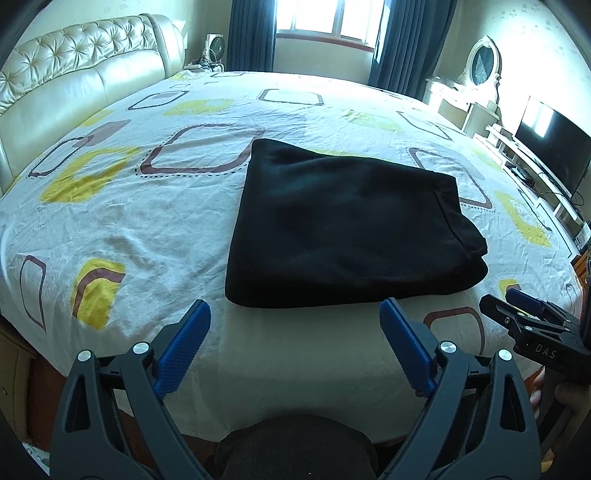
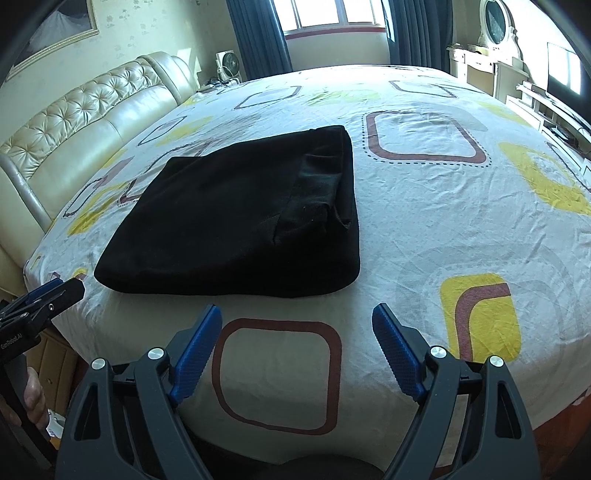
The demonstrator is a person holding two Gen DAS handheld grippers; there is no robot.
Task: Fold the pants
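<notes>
The black pants [image 1: 343, 225] lie folded into a flat rectangle on the patterned bed sheet [image 1: 147, 221]. They also show in the right wrist view [image 2: 236, 225], with a hem and waistband edge at the right side. My left gripper [image 1: 295, 314] is open and empty, hovering just short of the pants' near edge. My right gripper [image 2: 297, 319] is open and empty, just short of the near edge and to the pants' right. The right gripper also shows at the right edge of the left wrist view [image 1: 517, 306]. The left gripper shows at the left edge of the right wrist view [image 2: 55, 291].
A cream tufted headboard [image 1: 74, 74] stands along the left. A window with dark curtains [image 1: 325, 22] is at the back. A dresser with mirror [image 1: 480, 74] and a TV [image 1: 554, 151] stand at the right. A small fan [image 2: 229, 64] sits by the headboard.
</notes>
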